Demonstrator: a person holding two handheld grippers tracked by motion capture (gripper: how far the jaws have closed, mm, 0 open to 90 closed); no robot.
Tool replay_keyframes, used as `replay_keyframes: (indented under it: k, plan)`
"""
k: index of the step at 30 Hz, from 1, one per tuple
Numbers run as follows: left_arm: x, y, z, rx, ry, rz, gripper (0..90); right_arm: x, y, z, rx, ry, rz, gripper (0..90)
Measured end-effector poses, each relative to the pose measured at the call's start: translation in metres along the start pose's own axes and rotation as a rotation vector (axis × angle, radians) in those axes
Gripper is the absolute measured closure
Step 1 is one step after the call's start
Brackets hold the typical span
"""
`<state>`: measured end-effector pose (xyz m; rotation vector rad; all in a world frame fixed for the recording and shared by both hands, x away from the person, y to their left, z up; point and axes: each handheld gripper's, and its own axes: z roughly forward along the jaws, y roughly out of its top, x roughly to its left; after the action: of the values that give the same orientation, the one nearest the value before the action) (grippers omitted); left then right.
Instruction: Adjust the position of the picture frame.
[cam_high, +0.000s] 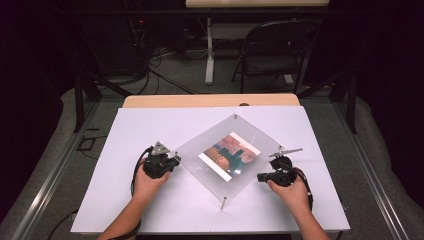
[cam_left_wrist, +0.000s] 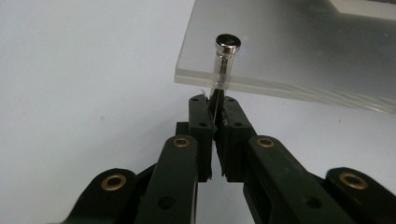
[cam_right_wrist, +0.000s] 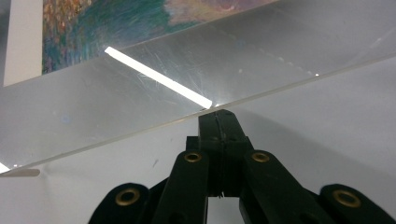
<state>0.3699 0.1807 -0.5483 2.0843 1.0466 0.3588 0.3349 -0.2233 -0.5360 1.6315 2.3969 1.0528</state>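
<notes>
Dark room, folding chair (cam_high: 278, 50) behind white table (cam_high: 150, 200).

The acrylic frame (cam_high: 227, 155) was clear, with silver corner posts (cam_left_wrist: 227, 45). Its print (cam_high: 229, 155) showed mottled orange, teal and pink inside a white border. The bench (cam_high: 150, 125) top was white, and both grippers' jaws were black with brass rivets.

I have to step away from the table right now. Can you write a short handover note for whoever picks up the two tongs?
Left tongs: shut on the metal standoff post at the left corner of the clear square acrylic picture frame.
Right tongs: shut, tips under the frame's right edge; whether they touch it is unclear.
Frame: lies diamond-wise on the white table sheet, colourful print inside, two more posts visible at near and far corners.
Done: left post gripped.
Left: probably working on that post or moving the frame.
</notes>
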Motion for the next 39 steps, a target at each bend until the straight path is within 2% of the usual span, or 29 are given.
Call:
replay_keyframes:
  k: [5,10,14,18,23,27,30,34,36,39]
  plan:
    - [0.0,-0.01,-0.015,-0.005,0.026,-0.021,85.5,0.001,0.02,0.011,0.006,-0.028,-0.028,90.0]
    - [-0.001,-0.021,-0.031,-0.013,0.057,-0.05,85.5,0.003,0.044,0.024,0.03,-0.017,-0.051,90.0]
    - [-0.003,-0.03,-0.042,-0.018,0.06,-0.075,85.5,0.007,0.062,0.036,0.044,-0.024,-0.073,90.0]
    - [-0.011,-0.04,-0.05,-0.01,0.039,-0.095,85.5,0.006,0.076,0.046,0.049,-0.025,-0.08,90.0]
    - [-0.029,-0.049,-0.053,-0.005,-0.021,-0.094,85.4,-0.003,0.085,0.054,0.035,0.028,-0.029,90.0]
    - [-0.042,-0.049,-0.046,0.028,-0.064,-0.065,85.3,-0.01,0.085,0.053,0.027,0.008,-0.013,90.0]
    - [-0.048,-0.05,-0.042,0.041,-0.066,-0.049,85.2,-0.017,0.079,0.052,0.014,0.009,-0.008,89.3]
    - [-0.048,-0.05,-0.042,0.038,-0.073,-0.075,84.7,-0.016,0.065,0.045,-0.029,0.011,-0.03,81.4]
    - [-0.048,-0.05,-0.043,0.03,-0.093,-0.098,78.8,-0.014,0.055,0.037,-0.056,0.006,-0.05,77.9]
    - [-0.049,-0.05,-0.044,0.019,-0.103,-0.086,73.0,-0.006,0.033,0.022,-0.099,0.032,-0.079,72.4]
